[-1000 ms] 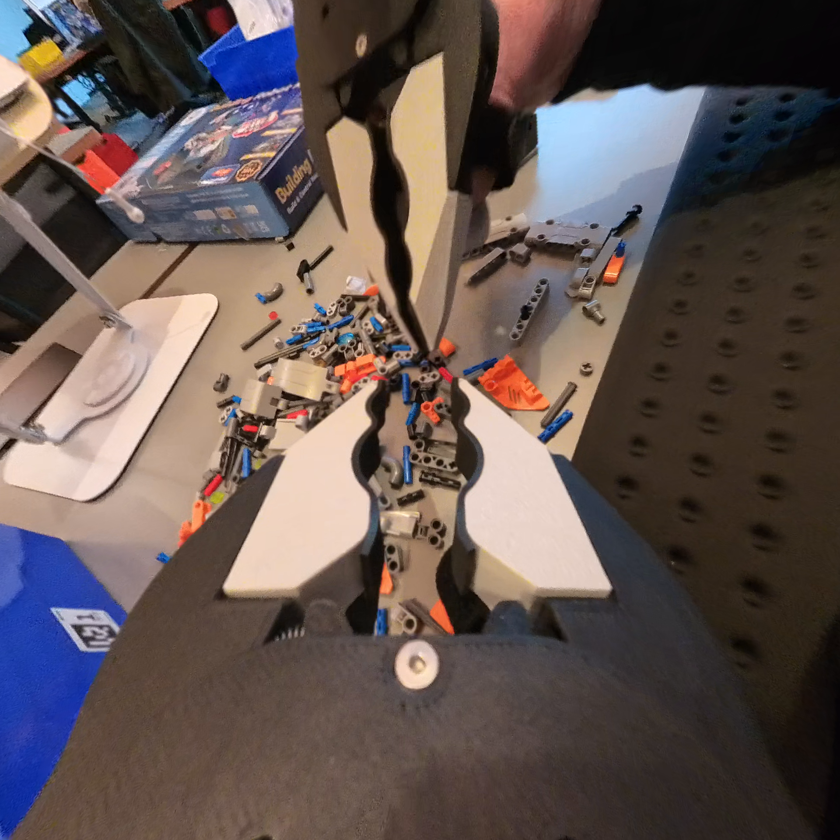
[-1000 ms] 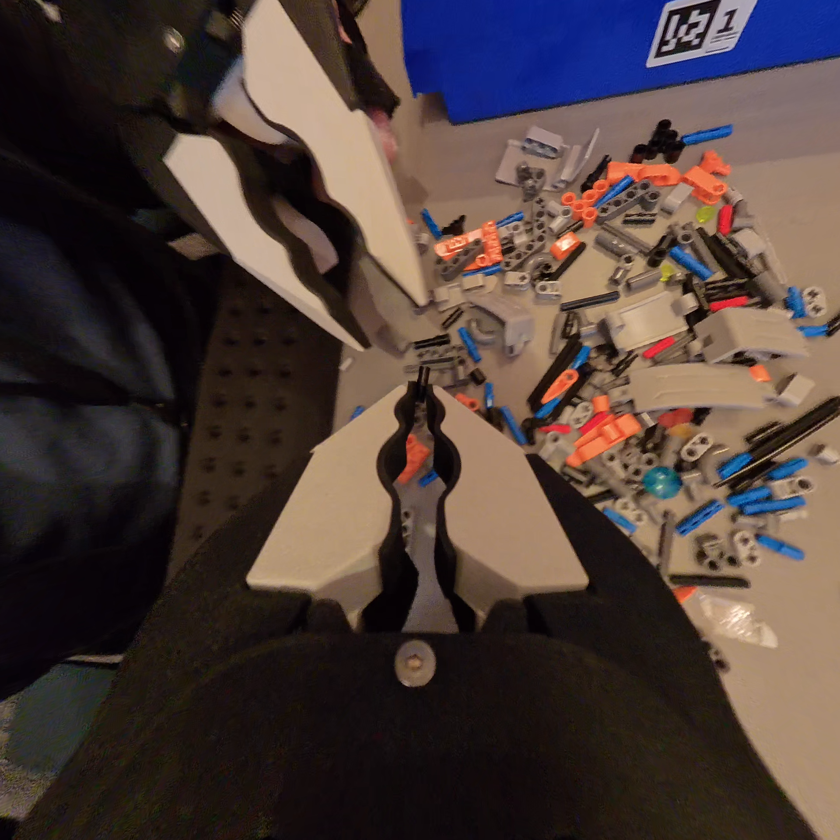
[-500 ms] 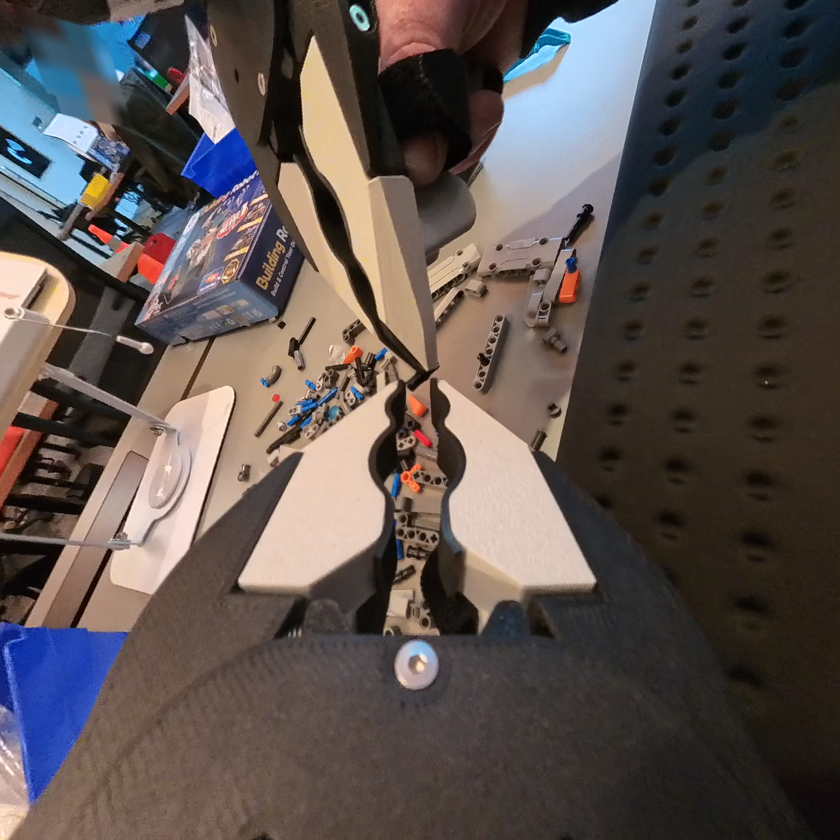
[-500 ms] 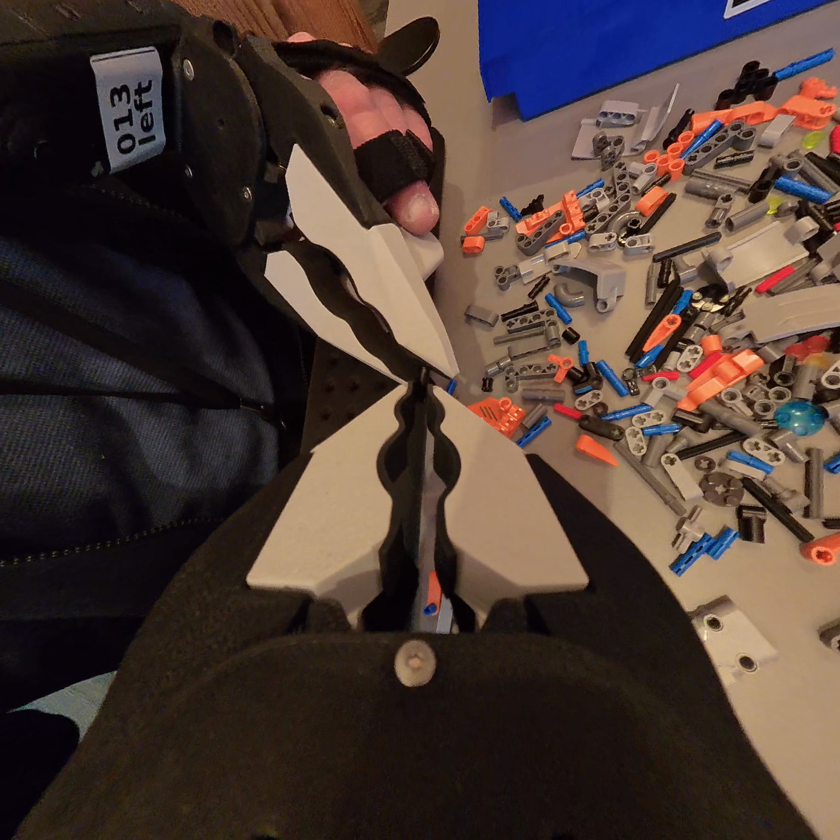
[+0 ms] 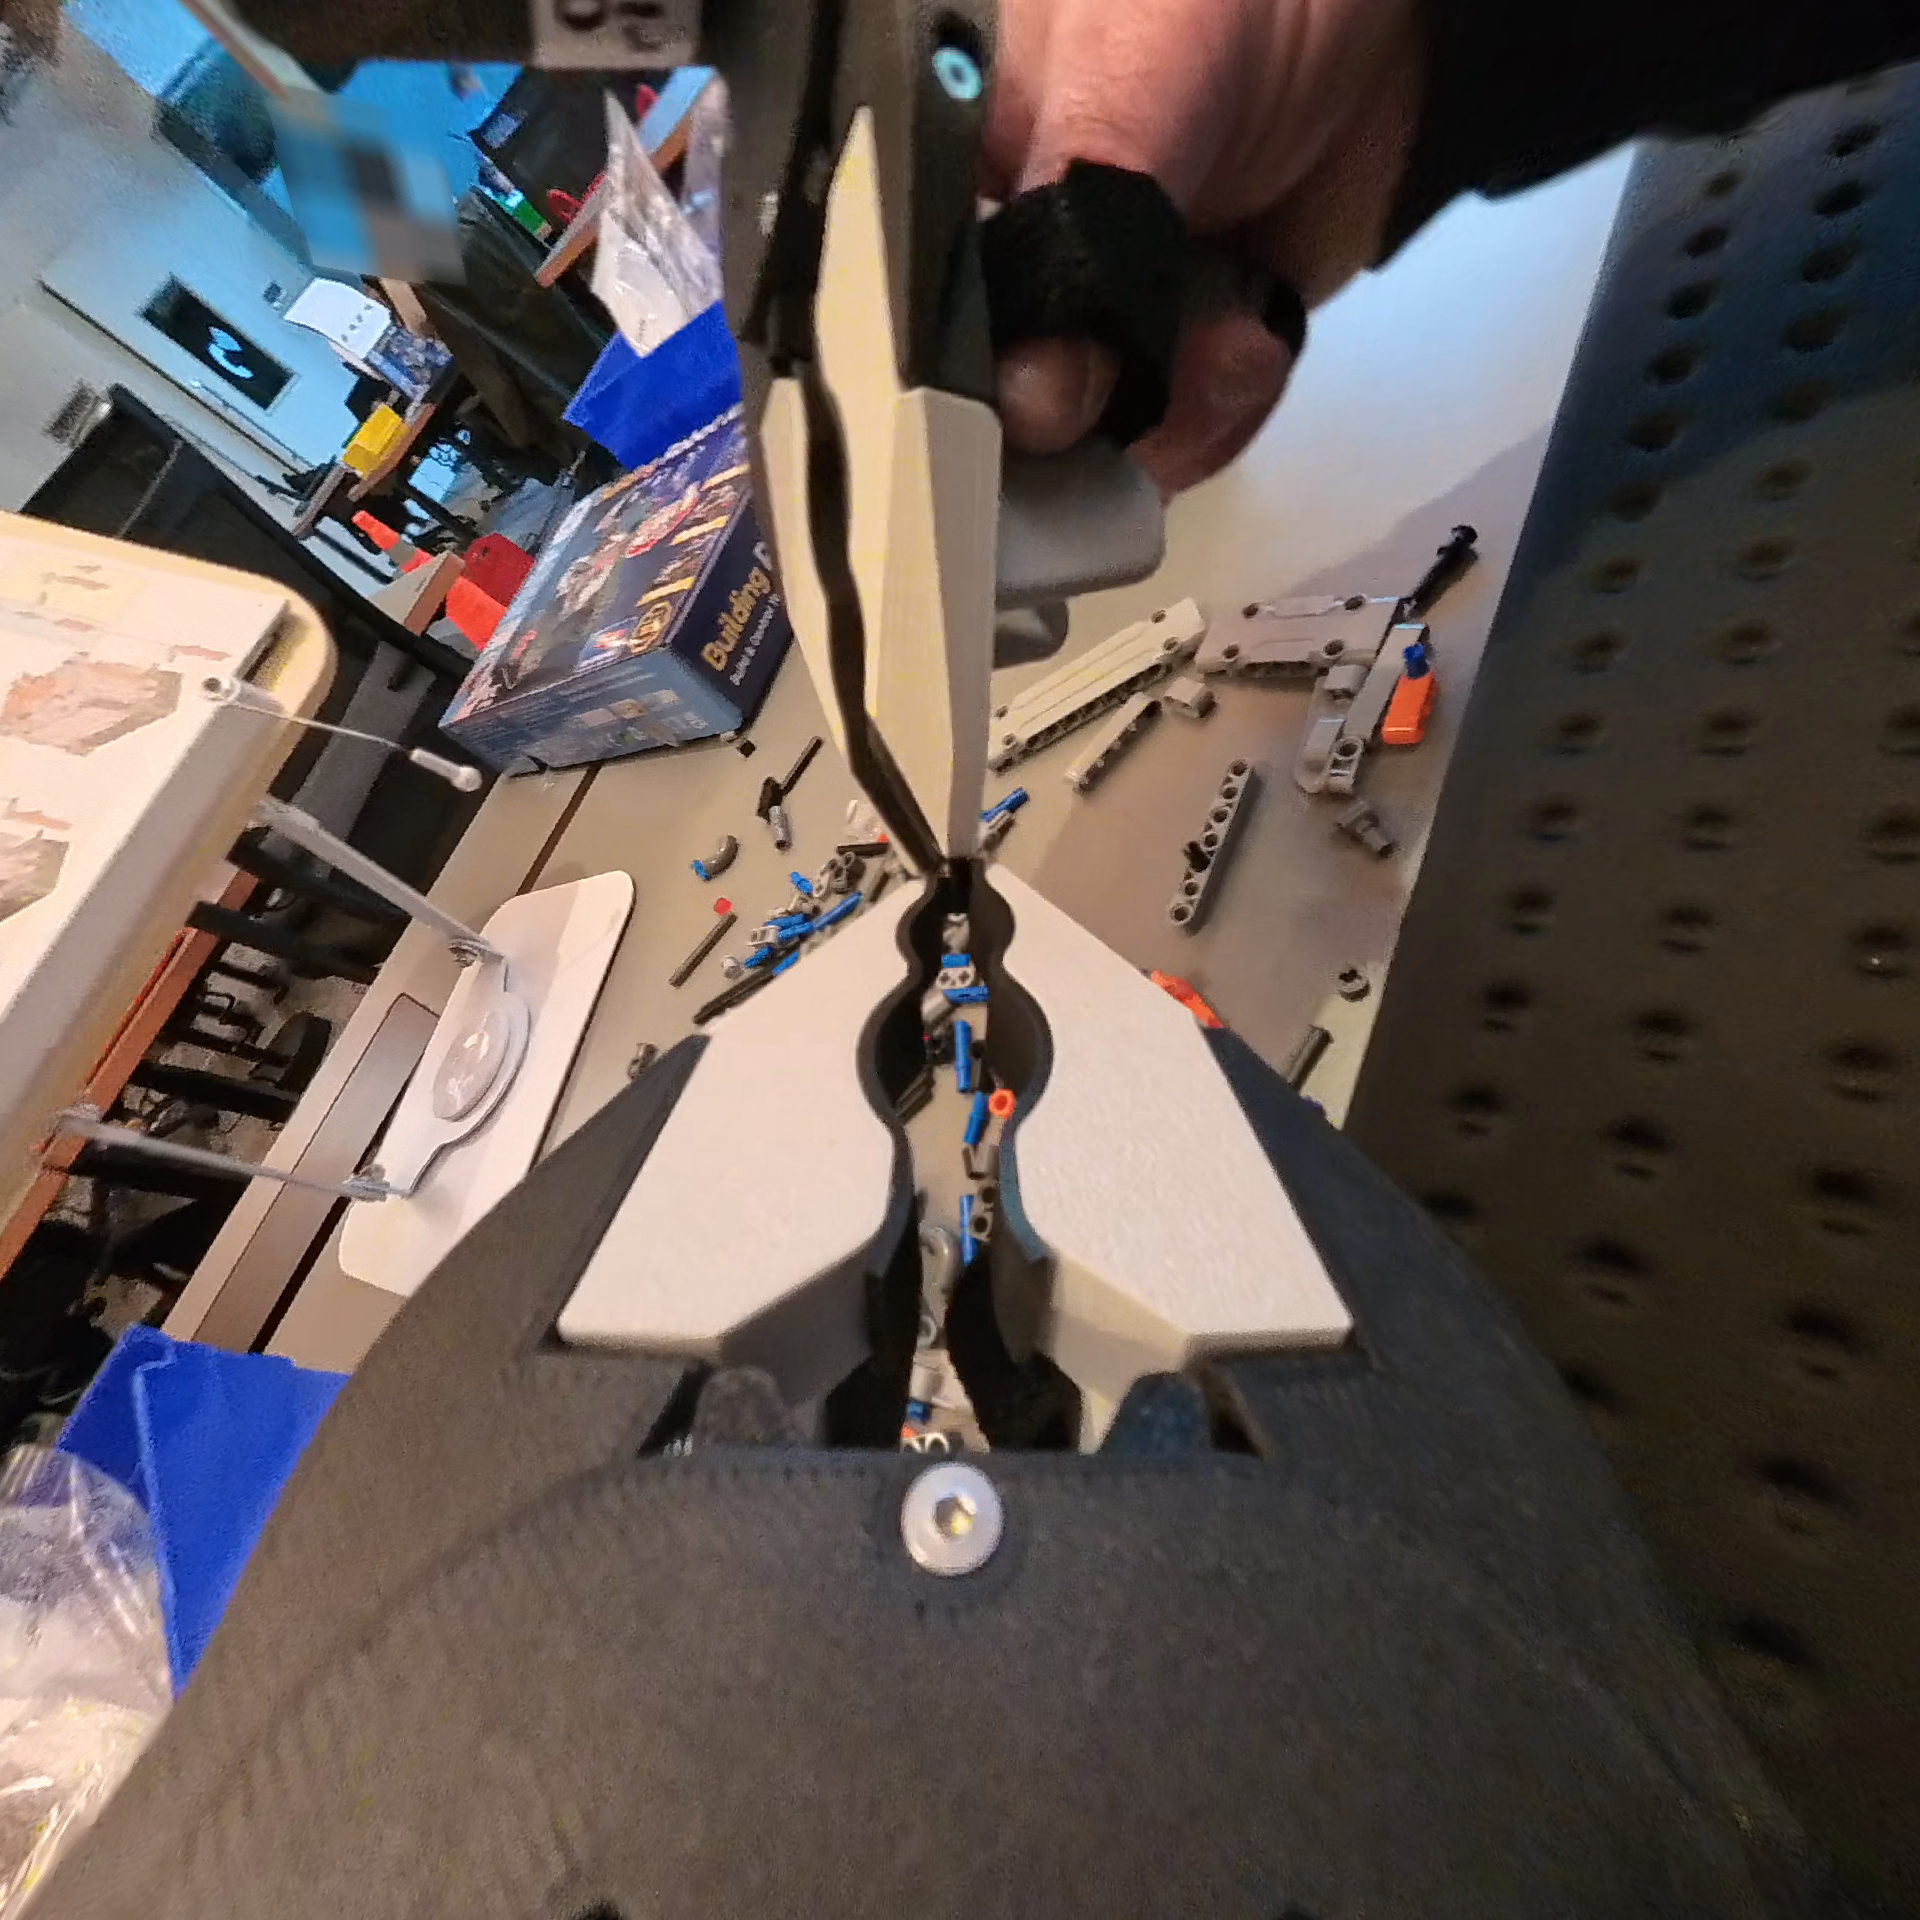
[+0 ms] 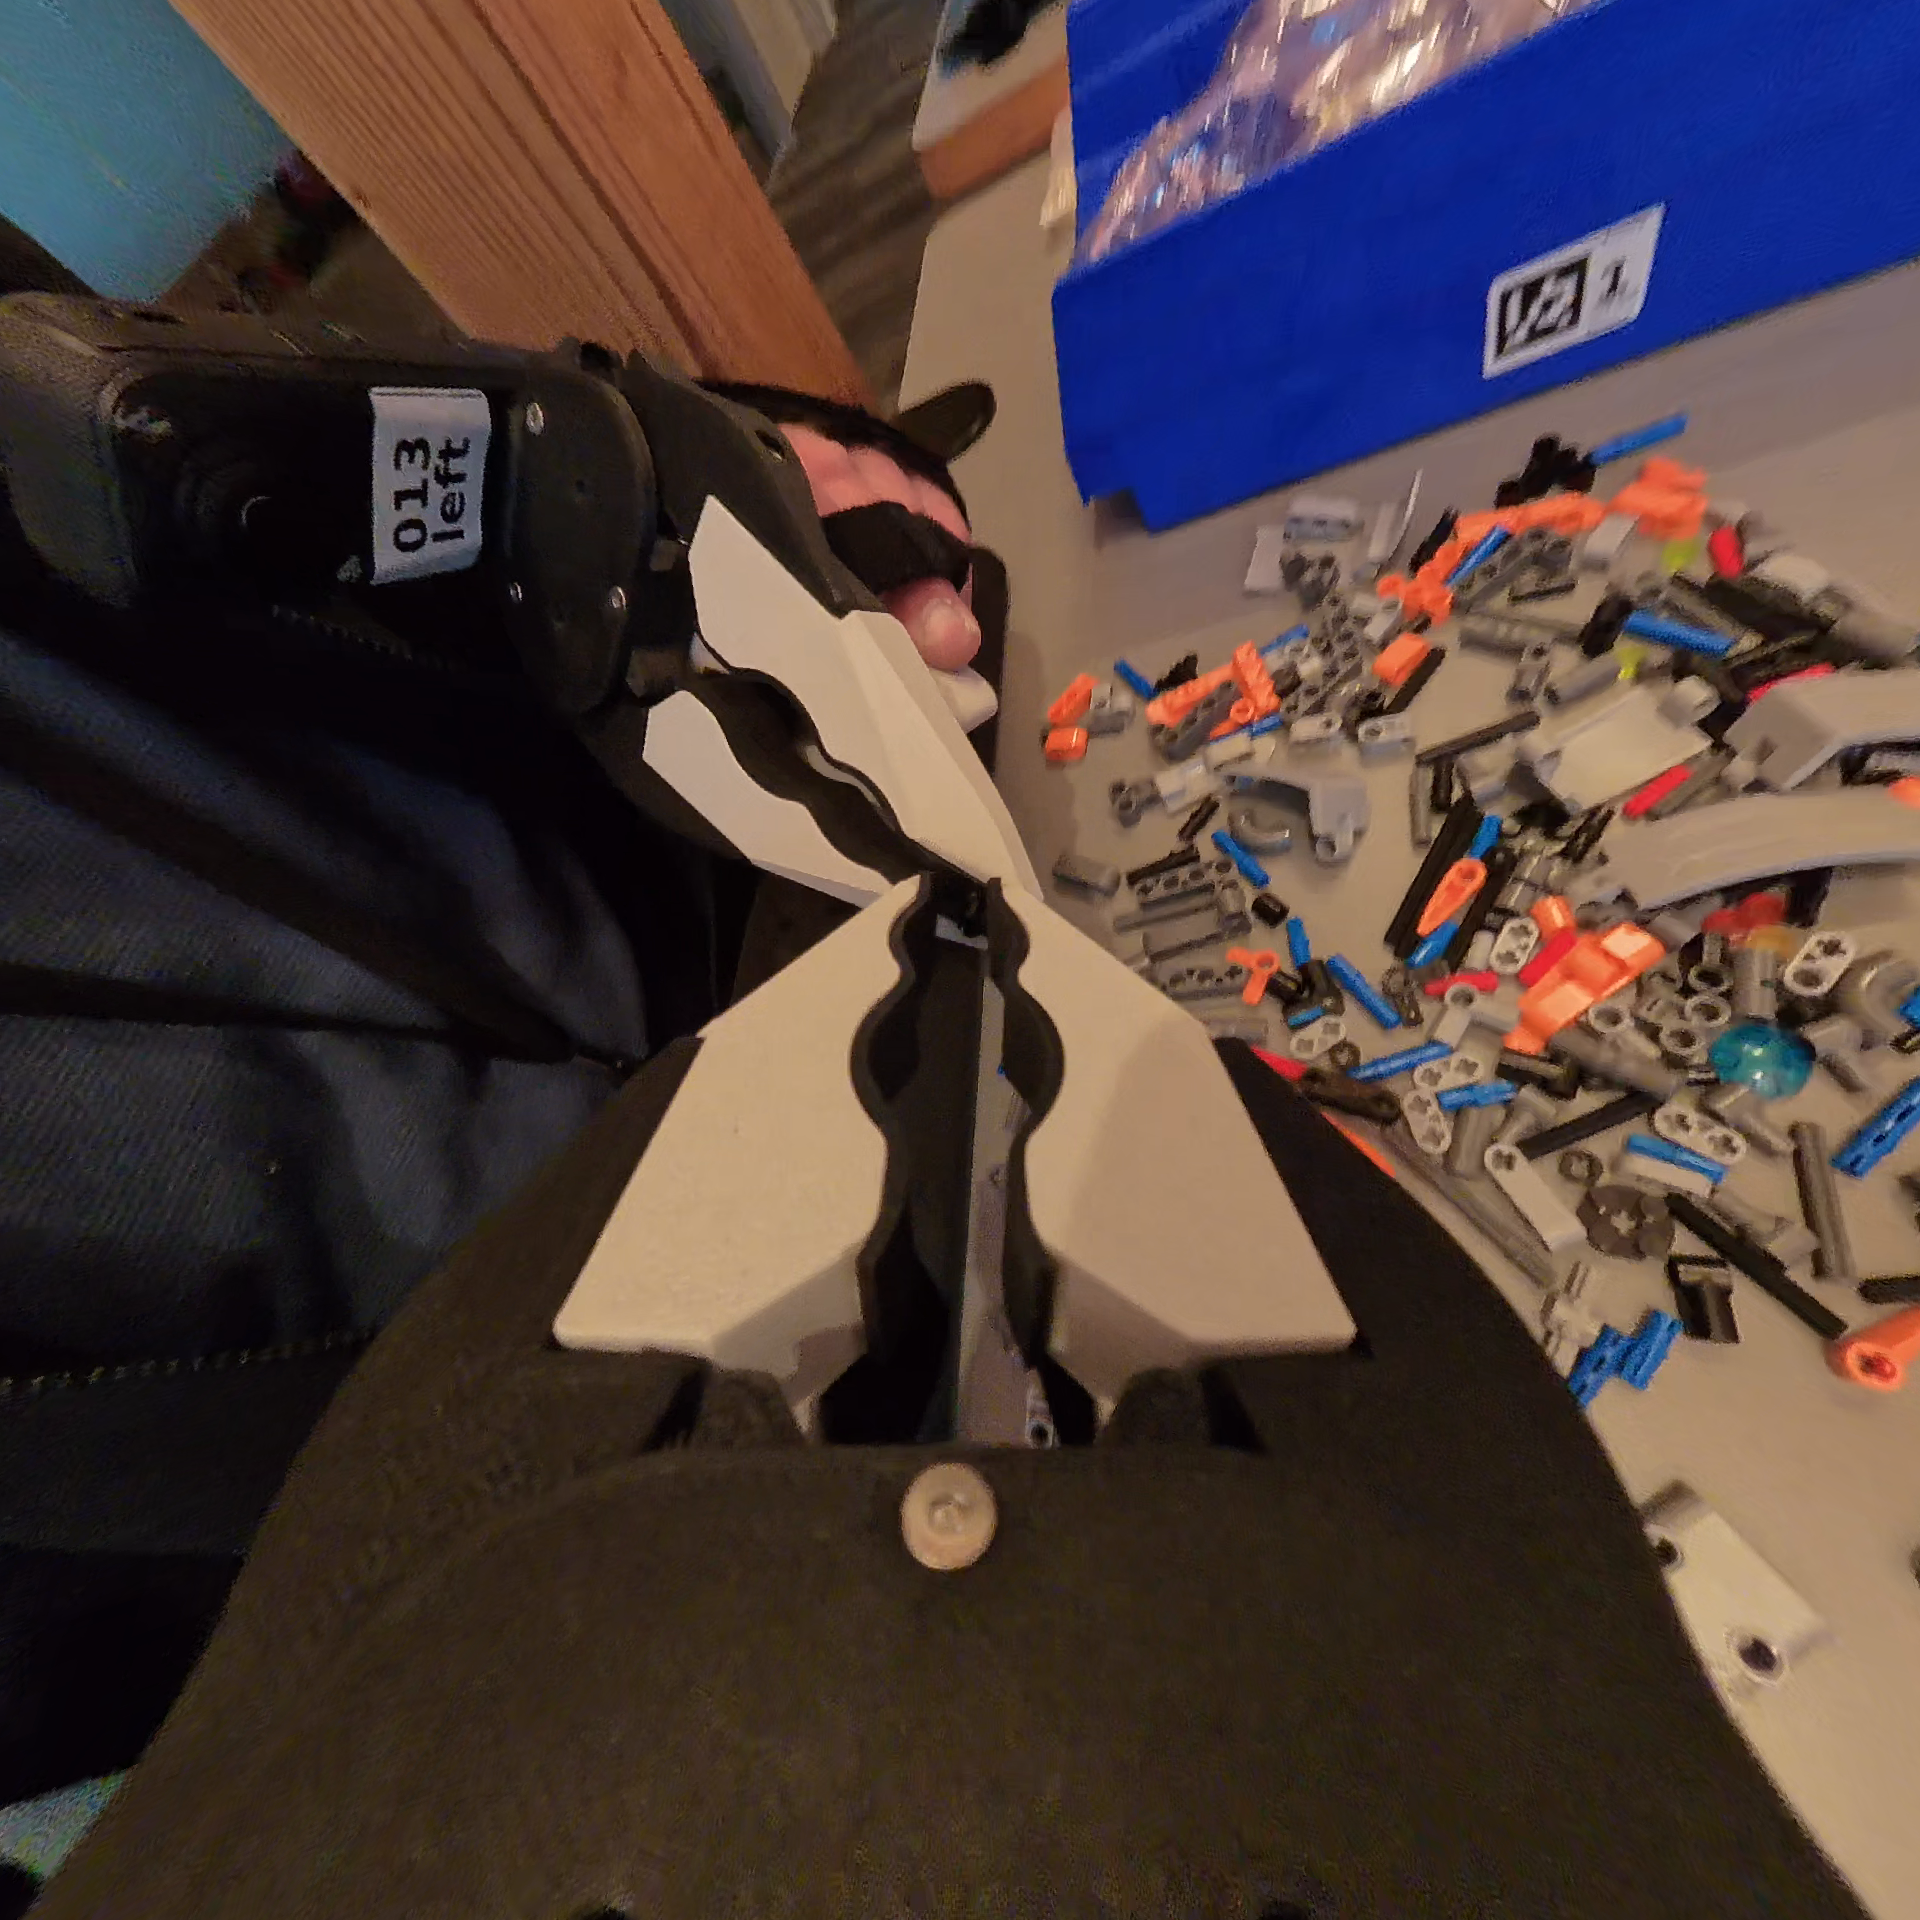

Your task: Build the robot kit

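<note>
The left gripper has its jaws nearly together; whether it grips anything cannot be told. It meets the right gripper tip to tip. The right gripper is clamped on a small black piece, whose direction is too small to read. Both grippers are above the table, with loose building parts to the right.

Tip to tip above the table's near edge, the left gripper meets the right gripper. In the left wrist view, building pieces lie beyond them, a set box farther left, and a bin behind the pile in the right wrist view.
</note>
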`<state>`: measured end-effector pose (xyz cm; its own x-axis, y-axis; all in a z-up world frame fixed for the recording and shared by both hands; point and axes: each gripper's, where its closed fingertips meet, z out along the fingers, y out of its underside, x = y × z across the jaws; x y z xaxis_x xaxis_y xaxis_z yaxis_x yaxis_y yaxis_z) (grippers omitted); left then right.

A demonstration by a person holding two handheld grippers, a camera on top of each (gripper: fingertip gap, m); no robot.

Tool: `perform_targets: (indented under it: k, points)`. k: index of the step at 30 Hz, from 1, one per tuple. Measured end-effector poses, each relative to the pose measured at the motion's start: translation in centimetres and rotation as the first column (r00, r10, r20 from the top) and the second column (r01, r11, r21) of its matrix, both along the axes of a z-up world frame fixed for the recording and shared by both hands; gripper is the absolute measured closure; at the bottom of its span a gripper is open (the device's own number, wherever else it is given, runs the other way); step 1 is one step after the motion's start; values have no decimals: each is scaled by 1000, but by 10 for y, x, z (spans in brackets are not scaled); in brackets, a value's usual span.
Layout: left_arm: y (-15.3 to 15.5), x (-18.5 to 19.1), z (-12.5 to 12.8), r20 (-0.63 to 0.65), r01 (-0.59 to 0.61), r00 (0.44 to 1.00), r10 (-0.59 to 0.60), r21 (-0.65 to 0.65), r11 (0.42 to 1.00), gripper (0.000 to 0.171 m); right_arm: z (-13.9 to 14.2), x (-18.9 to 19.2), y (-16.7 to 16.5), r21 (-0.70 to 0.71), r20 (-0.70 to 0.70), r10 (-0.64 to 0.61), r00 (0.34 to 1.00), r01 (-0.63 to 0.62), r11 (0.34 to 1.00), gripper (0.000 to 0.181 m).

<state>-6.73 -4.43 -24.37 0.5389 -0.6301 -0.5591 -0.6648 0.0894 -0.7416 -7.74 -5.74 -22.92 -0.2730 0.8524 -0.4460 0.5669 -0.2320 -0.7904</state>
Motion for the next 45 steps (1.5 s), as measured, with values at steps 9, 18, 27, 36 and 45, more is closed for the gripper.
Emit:
perform_targets:
  k: [9,18,27,36,45]
  points:
    - [-2,-1,14,60,-2,998,0,38,999,170,10,1,0,-17,-101,-79,992,78,997,171]
    - [-2,1,16,35,-14,999,12,70,997,170,13,3,-1,-33,-139,-119,983,115,993,177]
    - [7,17,-24,8,70,998,-70,-215,974,154,-25,41,22,271,43,-194,980,175,946,179]
    - [10,46,-86,-43,196,966,-254,-516,834,148,-89,79,26,558,343,-157,926,-66,827,179]
    - [8,50,-96,3,219,963,-268,-586,780,165,-93,72,26,601,359,-120,926,-131,789,179]
